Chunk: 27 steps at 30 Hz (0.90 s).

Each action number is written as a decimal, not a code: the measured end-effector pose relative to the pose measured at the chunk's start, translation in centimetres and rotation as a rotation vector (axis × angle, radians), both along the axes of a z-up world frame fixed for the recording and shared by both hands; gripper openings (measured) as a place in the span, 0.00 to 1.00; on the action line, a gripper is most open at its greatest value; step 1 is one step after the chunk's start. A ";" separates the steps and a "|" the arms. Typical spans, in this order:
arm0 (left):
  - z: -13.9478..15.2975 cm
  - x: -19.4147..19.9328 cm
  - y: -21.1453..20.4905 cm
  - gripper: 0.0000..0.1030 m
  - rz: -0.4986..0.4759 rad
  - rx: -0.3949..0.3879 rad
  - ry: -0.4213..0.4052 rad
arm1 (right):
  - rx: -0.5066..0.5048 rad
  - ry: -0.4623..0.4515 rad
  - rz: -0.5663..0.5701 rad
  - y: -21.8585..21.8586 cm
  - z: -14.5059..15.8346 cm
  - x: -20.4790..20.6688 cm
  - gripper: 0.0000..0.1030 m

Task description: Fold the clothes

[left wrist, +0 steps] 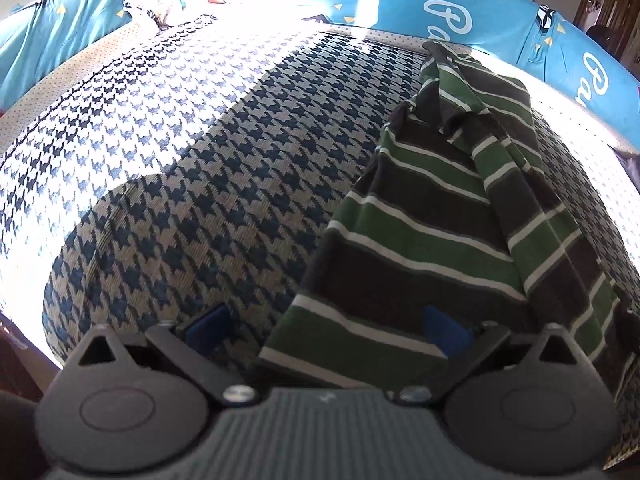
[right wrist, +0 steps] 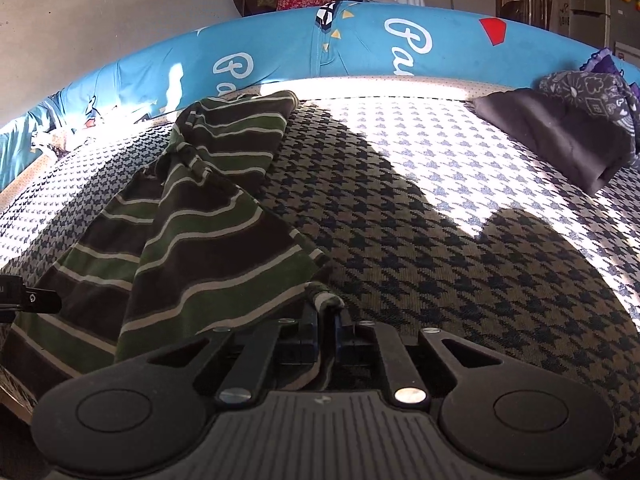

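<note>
right gripper (right wrist: 326, 322): clamped on striped shirt (right wrist: 192, 216) near corner
left gripper (left wrist: 326, 326): jaws wide, empty
risk: thin pinch, probably slips if pulled

Houndstooth bed (right wrist: 440, 240) carries striped shirt (right wrist: 192, 216), apparently dark clothes (right wrist: 560, 136).

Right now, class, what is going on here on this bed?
A person with handheld tongs is folding a green-and-brown striped shirt on a houndstooth bedcover. The right tongs are shut on a corner of the shirt. The left tongs are open, with one fingertip over the shirt's hem. Folded dark clothes sit at the far right.
</note>
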<state>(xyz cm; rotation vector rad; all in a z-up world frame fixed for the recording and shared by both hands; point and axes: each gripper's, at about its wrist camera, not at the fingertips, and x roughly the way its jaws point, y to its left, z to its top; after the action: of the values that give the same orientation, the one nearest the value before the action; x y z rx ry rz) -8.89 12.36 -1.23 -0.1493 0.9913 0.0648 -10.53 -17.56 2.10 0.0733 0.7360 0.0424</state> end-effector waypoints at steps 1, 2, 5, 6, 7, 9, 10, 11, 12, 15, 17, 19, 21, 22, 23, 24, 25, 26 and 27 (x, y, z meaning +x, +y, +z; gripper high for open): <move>0.0 0.0 0.1 1.00 0.004 0.000 -0.001 | 0.005 -0.008 0.004 0.2 0.1 -0.2 0.08; 0.1 0.0 0.3 1.00 0.012 0.001 -0.004 | 0.009 -0.016 0.009 0.5 0.2 -0.5 0.07; 0.5 -0.2 0.9 1.00 0.043 0.005 -0.021 | 0.017 -0.048 0.034 1.4 0.8 -1.3 0.07; 0.6 -0.2 1.1 1.00 0.053 0.007 -0.027 | 0.019 -0.062 0.043 1.8 1.1 -1.6 0.07; 0.7 -0.2 1.3 1.00 0.064 0.008 -0.032 | 0.024 -0.078 0.055 2.3 1.4 -2.0 0.07; 0.9 -0.3 1.8 1.00 0.084 0.011 -0.044 | 0.037 -0.100 0.085 3.3 2.1 -2.6 0.07; 1.1 -0.4 2.0 1.00 0.095 0.012 -0.049 | 0.045 -0.108 0.100 3.8 2.4 -2.9 0.07; 1.2 -0.4 2.2 1.00 0.105 0.013 -0.055 | 0.054 -0.116 0.116 4.3 2.7 -3.1 0.07; 1.3 -0.4 2.4 1.00 0.115 0.015 -0.061 | 0.064 -0.123 0.139 5.0 2.9 -3.4 0.07; 1.7 -0.6 3.0 1.00 0.146 0.019 -0.078 | 0.105 -0.133 0.217 7.0 3.5 -3.9 0.07; 1.9 -0.6 3.5 1.00 0.167 0.022 -0.089 | 0.135 -0.132 0.277 8.5 3.6 -4.1 0.07; 2.3 -0.8 3.9 1.00 0.190 0.027 -0.104 | 0.153 -0.132 0.338 10.1 3.6 -4.4 0.07; 2.7 -1.0 4.5 1.00 0.220 0.040 -0.128 | 0.164 -0.128 0.395 11.8 3.6 -4.6 0.07; 3.0 -1.2 4.8 1.00 0.234 0.045 -0.141 | 0.167 -0.125 0.422 12.6 3.5 -4.6 0.07; 3.3 -1.3 5.1 1.00 0.248 0.050 -0.154 | 0.170 -0.122 0.448 13.5 3.4 -4.6 0.07; 3.6 -1.4 5.4 1.00 0.262 0.055 -0.166 | 0.172 -0.117 0.470 14.3 3.2 -4.6 0.07; 3.9 -1.6 5.7 1.00 0.275 0.060 -0.179 | 0.172 -0.113 0.490 15.0 3.1 -4.6 0.07; 4.2 -1.7 6.0 1.00 0.289 0.065 -0.190 | 0.168 -0.109 0.507 15.7 2.9 -4.6 0.07; 4.4 -1.8 6.3 1.00 0.303 0.072 -0.196 | 0.164 -0.105 0.524 16.4 2.7 -4.5 0.07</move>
<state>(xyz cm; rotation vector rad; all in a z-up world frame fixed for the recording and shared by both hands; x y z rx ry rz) -10.72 18.68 3.16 -0.2350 0.7636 0.3567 -15.03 -1.14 4.75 0.0325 0.6292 0.6024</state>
